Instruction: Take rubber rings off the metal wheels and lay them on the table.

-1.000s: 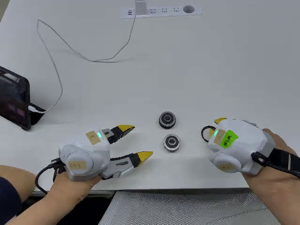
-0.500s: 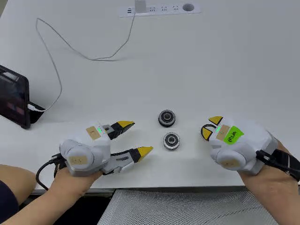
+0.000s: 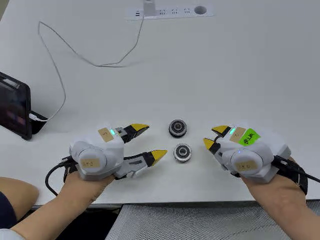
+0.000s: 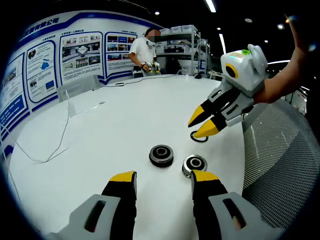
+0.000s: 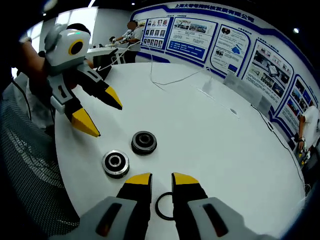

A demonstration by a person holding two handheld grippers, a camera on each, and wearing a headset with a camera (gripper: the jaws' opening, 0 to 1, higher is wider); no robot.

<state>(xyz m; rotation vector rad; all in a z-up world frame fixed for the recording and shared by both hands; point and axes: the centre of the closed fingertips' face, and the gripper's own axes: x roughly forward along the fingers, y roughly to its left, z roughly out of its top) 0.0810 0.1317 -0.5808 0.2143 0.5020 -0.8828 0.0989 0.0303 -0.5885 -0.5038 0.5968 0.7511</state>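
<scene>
The left gripper (image 3: 151,141) sits at about 8 o'clock on the white table (image 3: 240,70), held in a hand, its yellow-tipped jaws spread wide and holding nothing. The right gripper (image 3: 212,136) is at about 4 o'clock, with its jaws a small way apart and nothing clamped between them.

Two wheels lie between the grippers. The far wheel (image 3: 178,127) looks dark around its rim (its rubber seems to be on). The near wheel (image 3: 183,152), at 6 o'clock from it and just apart, shows a bright metal rim. A black rubber ring (image 5: 157,207) lies flat on the table at 3 o'clock from the wheels, under the right gripper's tips.

A phone (image 3: 10,105) stands at the 9 o'clock edge, and a grey cable (image 3: 60,75) runs from it to a power strip (image 3: 170,11) at 12 o'clock.
</scene>
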